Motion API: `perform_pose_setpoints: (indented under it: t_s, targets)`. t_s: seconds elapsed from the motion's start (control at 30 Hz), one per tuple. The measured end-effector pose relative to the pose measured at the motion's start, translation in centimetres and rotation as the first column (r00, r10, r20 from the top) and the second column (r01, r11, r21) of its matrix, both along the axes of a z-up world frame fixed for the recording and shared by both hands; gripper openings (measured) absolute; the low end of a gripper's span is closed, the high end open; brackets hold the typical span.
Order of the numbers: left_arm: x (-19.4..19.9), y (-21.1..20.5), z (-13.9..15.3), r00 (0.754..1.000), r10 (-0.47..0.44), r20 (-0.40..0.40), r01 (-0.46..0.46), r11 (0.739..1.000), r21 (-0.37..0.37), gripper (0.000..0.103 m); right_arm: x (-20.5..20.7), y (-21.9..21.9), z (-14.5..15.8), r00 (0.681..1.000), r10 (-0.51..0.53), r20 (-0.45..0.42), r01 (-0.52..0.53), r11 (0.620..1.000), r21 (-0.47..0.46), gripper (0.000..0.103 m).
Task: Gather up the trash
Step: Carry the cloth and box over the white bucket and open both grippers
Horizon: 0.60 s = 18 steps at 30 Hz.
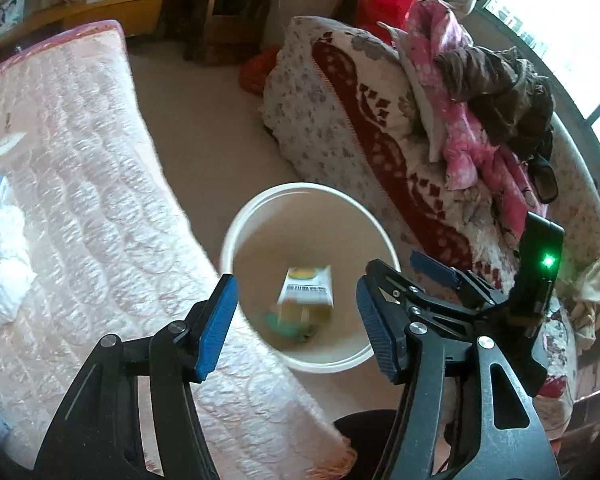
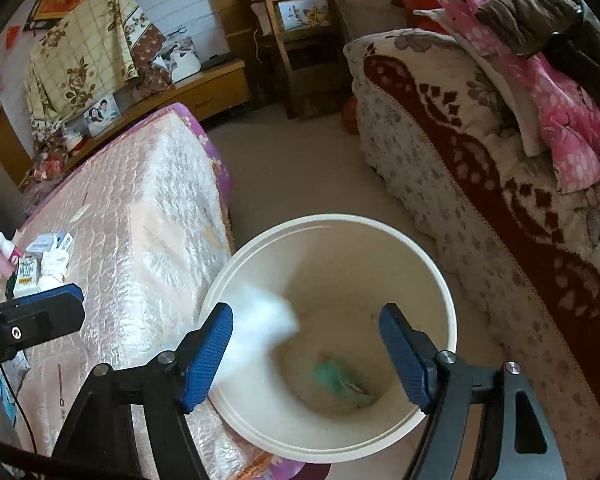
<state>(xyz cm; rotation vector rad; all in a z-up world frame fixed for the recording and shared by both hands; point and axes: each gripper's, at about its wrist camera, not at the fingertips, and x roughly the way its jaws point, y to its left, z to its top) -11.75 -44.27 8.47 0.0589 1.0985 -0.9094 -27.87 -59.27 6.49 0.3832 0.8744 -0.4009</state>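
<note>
A: Going left to right, what is left on the bed (image 2: 148, 208)?

B: At its far left lie a crumpled white tissue (image 1: 0, 248) and small cartons (image 2: 28, 274). They sit left of both grippers, nearer the left one.

A: And the bin (image 2: 440, 280)?

B: It stands on the floor between the bed and the blanket-covered sofa (image 2: 480, 184), just beside the bed's edge. A yellow and white carton (image 1: 306, 292) and something green (image 2: 340, 378) are inside it.

A: The fingers?

B: The left gripper (image 1: 296, 316) stands apart and empty, above the bin. The right gripper (image 2: 306, 356) is apart too. A blurred white wad (image 2: 260, 328) is beside its left finger, over the bin's mouth; I judge it dropping free.

A: Next?

B: Probably back left, to the bed's leftovers.
</note>
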Motion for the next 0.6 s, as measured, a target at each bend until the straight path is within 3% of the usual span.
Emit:
perform_pose_setpoints:
  t_s: [0.23, 0.6]
  targets:
    - [-0.2, 2.4, 0.7, 0.988, 0.081, 0.130, -0.090, 0.994, 0.057, 0.060, 0.6, 1.6, 0.2, 1.000, 0.029, 0.012, -0.029, 1.000, 0.007, 0.073]
    - [0.3, 7.8, 2.1, 0.952, 0.203, 0.228, -0.223, 0.972, 0.069, 0.060, 1.7, 5.3, 2.5, 0.996, 0.075, 0.051, -0.073, 0.996, -0.042, 0.073]
